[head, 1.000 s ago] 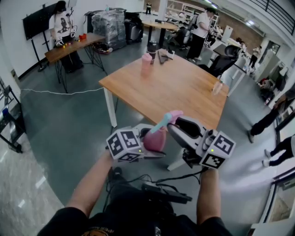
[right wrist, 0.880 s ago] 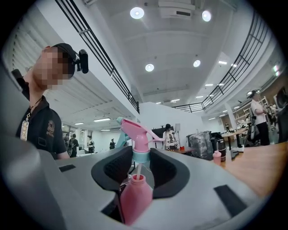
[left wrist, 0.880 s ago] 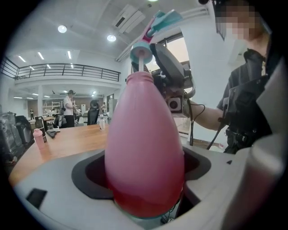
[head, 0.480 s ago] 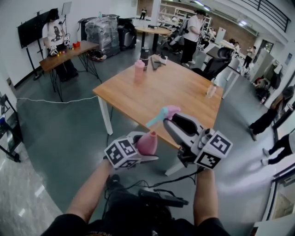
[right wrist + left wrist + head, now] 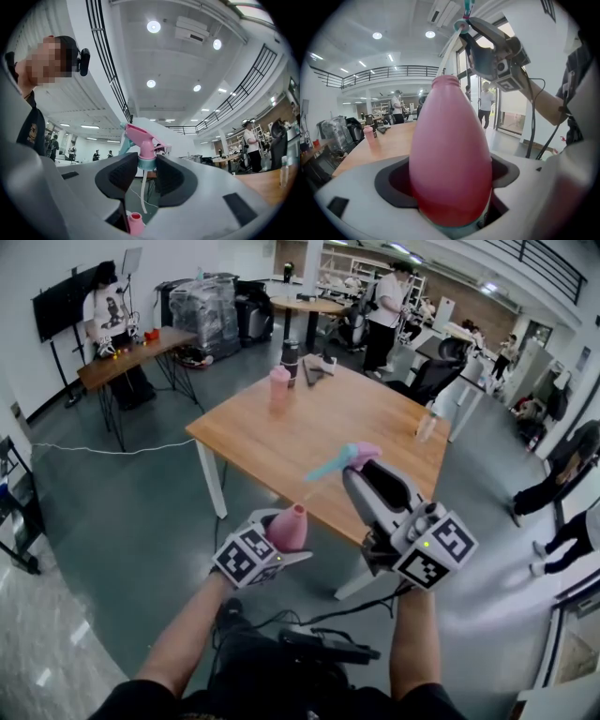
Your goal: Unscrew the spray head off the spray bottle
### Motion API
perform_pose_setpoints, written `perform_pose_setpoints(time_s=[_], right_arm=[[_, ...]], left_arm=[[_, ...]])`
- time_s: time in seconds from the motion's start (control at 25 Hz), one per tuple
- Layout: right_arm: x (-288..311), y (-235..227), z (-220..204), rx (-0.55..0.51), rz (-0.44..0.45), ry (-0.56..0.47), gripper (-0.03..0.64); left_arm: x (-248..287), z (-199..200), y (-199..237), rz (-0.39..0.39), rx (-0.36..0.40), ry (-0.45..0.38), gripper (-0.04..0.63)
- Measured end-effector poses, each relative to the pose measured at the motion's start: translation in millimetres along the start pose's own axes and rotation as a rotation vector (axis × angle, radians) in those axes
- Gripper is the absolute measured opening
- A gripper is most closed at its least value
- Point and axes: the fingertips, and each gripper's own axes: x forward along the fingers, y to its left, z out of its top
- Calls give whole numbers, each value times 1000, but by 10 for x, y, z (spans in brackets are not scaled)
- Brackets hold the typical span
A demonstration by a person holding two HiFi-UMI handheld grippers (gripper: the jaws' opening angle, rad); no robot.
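Left gripper (image 5: 272, 542), nearest the person, clamps the body of the pink spray bottle (image 5: 289, 526), whose open neck points up. Just beyond it to the right, the right gripper (image 5: 361, 474) pinches the spray head (image 5: 354, 456) by its teal collar, apart from the bottle, with the dip tube (image 5: 140, 194) hanging. Farther off stands a wooden table (image 5: 347, 418).

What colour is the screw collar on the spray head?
The collar is teal; clearest in the right gripper view.
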Motion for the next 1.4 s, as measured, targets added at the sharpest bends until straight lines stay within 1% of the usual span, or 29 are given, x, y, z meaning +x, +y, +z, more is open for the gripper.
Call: perform_pose_setpoints(time_s=[0.16,0.24,0.36,0.56,0.76,0.96,1.08,1.4], right_arm=[[-57,-40,107,-11,-46,-37,132],[-89,-66,95,-23,-71,-37,132],[-141,-125,2,-8,-105,-32,131],[-195,-227,-272,11,-177,9,132],[-283,-371,-514,17,-255,44,132],[-342,-446,-644,-43,-334,96,132],[-373,-480,-734,-61,-357,123,132],[-474,-552,-993,-22,-414,163,130]], left_arm=[[-18,-52,63,24,-17,7,425],[-45,-25,111,43,-28,-7,425],[-77,38,152,63,-31,-25,425],[-161,171,162,84,-18,-57,425],[-192,341,108,89,-8,-96,425],[-239,501,84,96,9,-126,425],[-255,543,93,105,11,-135,426],[-290,613,134,119,10,-167,426]])
